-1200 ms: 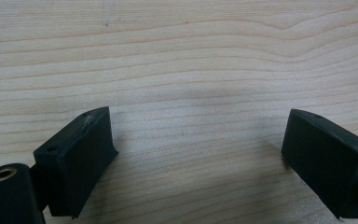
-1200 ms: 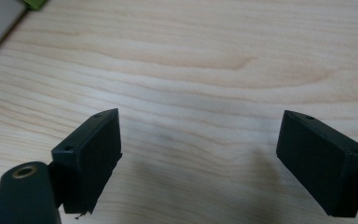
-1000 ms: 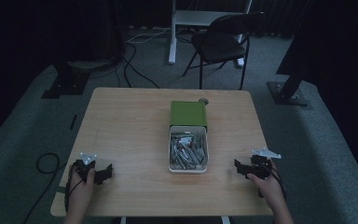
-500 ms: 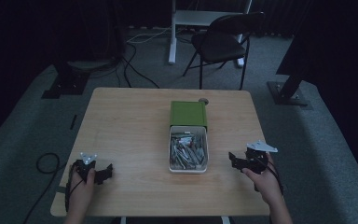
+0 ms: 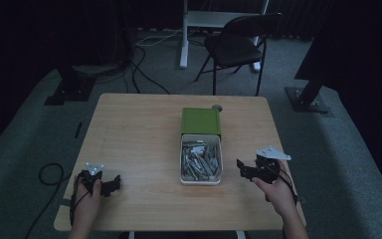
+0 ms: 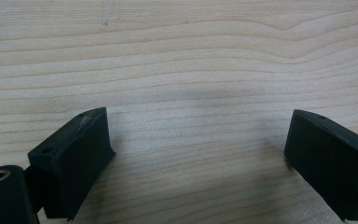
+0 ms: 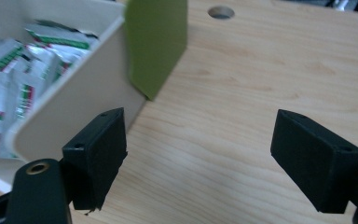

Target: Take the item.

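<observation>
The approach is in hand: the right hand-held gripper (image 5: 242,168), jaws wide and empty, is held just right of the packet-filled white tray (image 5: 183,164) at mid-table, so a reach leftward is called for.

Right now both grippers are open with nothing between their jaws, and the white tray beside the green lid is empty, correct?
Not quite. The white tray is full of small packets, as the high view and the right gripper view show. The rest holds: left gripper and right gripper stand open on nothing, and the tray adjoins the green lid.
</observation>
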The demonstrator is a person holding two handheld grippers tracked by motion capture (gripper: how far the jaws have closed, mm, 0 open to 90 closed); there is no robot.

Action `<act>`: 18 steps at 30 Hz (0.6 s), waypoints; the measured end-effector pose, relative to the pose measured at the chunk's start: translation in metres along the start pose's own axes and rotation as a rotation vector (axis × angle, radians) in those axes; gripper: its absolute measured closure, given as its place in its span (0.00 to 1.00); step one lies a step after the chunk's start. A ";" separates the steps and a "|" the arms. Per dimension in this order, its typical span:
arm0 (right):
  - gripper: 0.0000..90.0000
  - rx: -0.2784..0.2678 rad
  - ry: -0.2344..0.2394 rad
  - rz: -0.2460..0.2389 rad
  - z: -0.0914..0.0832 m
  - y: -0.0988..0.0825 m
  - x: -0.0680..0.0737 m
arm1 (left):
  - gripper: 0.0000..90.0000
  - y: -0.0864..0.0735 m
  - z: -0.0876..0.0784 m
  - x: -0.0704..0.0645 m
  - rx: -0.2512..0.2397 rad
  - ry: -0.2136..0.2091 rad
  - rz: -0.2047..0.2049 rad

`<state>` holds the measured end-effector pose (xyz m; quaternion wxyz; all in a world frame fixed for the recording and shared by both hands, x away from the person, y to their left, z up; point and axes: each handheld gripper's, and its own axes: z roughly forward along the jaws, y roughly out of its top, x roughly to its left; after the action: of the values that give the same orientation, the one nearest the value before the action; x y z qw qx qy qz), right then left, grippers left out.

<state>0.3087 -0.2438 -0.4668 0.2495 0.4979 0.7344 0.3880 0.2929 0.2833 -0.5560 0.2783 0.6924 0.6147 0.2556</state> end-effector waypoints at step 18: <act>0.20 -0.091 0.099 -0.091 -0.017 0.030 0.041 | 0.04 0.000 0.001 -0.001 0.009 -0.001 0.002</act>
<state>0.2959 -0.2050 -0.4319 0.2527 0.4324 0.7494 0.4332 0.2938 0.2819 -0.5566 0.2753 0.6944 0.6149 0.2526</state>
